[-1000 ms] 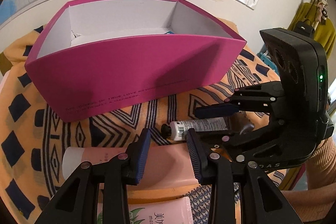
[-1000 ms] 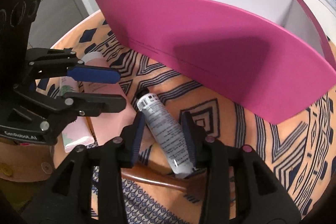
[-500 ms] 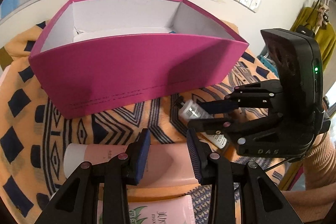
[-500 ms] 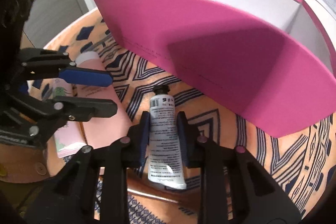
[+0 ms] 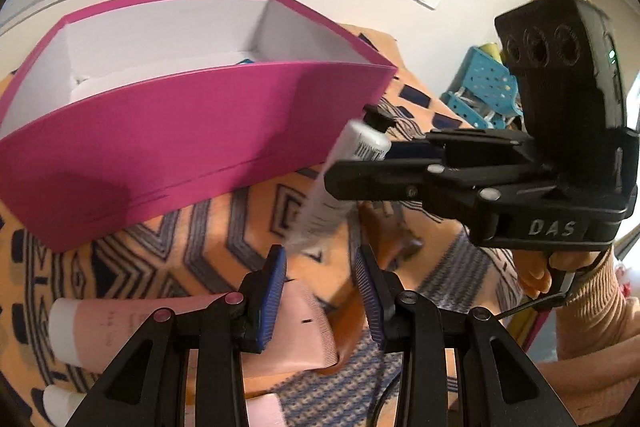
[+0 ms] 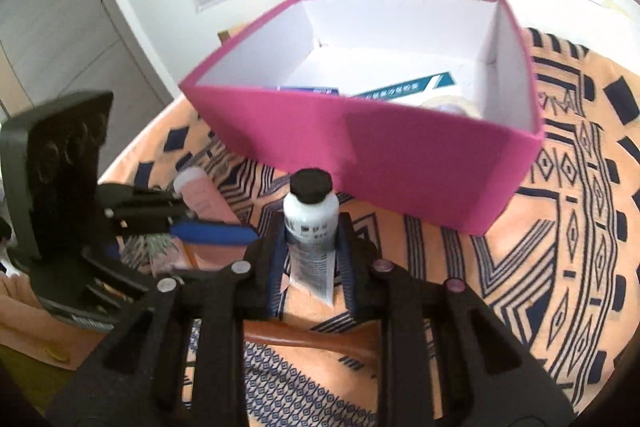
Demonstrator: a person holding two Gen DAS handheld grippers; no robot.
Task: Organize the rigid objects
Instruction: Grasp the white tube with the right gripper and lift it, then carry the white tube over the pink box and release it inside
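Right wrist view — white tube (image 6: 311, 227) clamped between closing jaws.

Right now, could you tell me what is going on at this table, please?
A person is tidying toiletries into the pink box with a pair of tongs in each hand. The right tongs are closing on a white tube with a black cap, which is lifted off the patterned cloth in front of the box. The left tongs hover empty over a pink tube lying on the cloth. Some packets already lie inside the box.
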